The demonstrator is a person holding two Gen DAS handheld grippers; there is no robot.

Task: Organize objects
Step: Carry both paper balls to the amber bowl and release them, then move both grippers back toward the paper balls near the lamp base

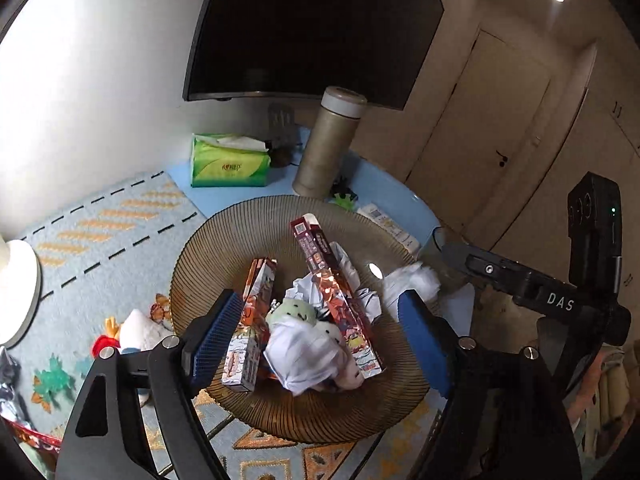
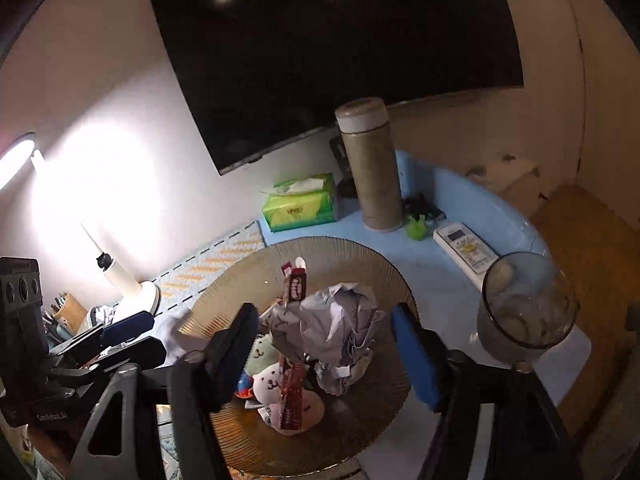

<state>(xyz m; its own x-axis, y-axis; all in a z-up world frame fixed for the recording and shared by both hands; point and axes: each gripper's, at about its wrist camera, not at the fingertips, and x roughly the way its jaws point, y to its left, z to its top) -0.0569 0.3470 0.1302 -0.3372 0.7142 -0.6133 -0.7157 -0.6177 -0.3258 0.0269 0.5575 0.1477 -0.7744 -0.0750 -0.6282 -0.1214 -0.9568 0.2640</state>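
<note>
Hovered over the ribbed plate with left gripper and right gripper both spread, empty. Heaped there: boxes, crumpled paper. Risked toppling the glass nearby.

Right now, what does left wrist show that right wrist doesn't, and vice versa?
Left wrist only: a plush duck on the mat beside the plate, and cupboard doors.
Right wrist only: a glass cup and the lamp head.
Both: ribbed plate piled with snack boxes and crumpled paper, tissue pack, thermos, TV.
</note>
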